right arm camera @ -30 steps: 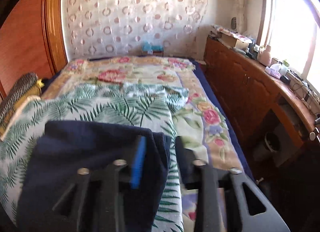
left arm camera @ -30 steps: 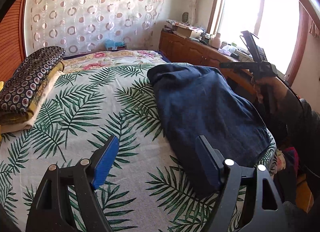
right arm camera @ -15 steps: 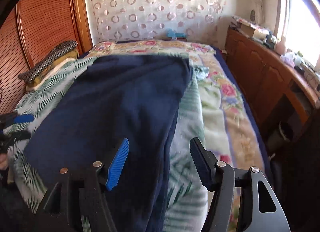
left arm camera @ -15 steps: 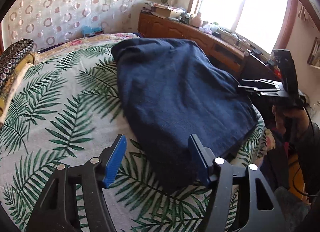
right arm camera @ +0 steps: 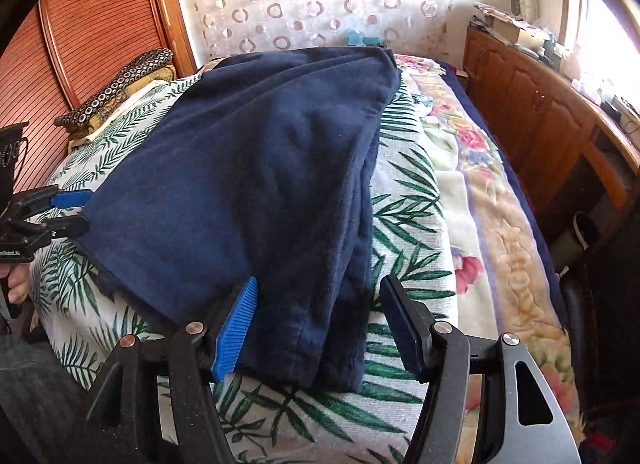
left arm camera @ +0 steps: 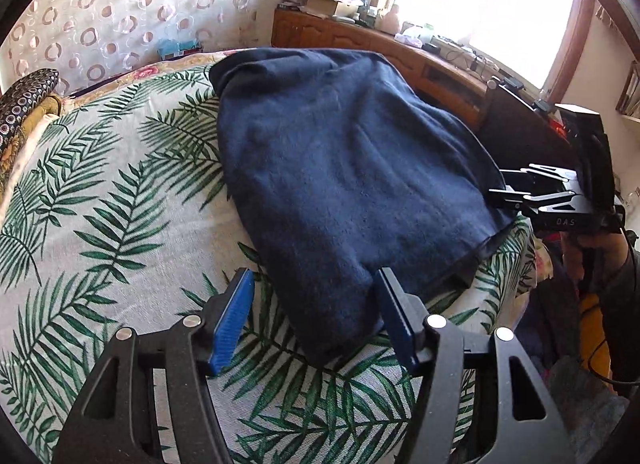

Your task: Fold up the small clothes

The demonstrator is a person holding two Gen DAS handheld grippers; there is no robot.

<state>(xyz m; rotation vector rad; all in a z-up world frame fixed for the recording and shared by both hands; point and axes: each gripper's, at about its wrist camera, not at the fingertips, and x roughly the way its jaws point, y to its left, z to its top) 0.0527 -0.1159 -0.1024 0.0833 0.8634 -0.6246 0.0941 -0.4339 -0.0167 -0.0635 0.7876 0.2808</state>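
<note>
Two hand-held black grippers with blue ribbed pads are at the near edge of a bed covered by a white sheet printed with green palm leaves [left arm camera: 120, 200]. At far left in the left wrist view, a stack of patterned pillows [left arm camera: 24, 104] lies by the headboard. The left gripper [left arm camera: 316, 320] stands with its jaws moderately apart and grips nothing: its left pad [left arm camera: 234, 324] is over bare sheet, its right pad [left arm camera: 394, 324] is at the garment's lower edge, and the near left corner of the folded dark navy fleece garment [left arm camera: 344, 168] lies in the gap between them, unpressed. The garment lies flat on the sheet, stretching from the near edge toward the far side of the bed. In the right wrist view, the right gripper [right arm camera: 320, 324] is likewise partly open and holds nothing; the garment's near right corner [right arm camera: 312, 344] lies between its pads, the left pad [right arm camera: 234, 328] over the cloth, the right pad [right arm camera: 402, 328] clear of it above the sheet. Right of the sheet runs a floral quilt [right arm camera: 500, 232], then a wooden cabinet [right arm camera: 540, 112].
</note>
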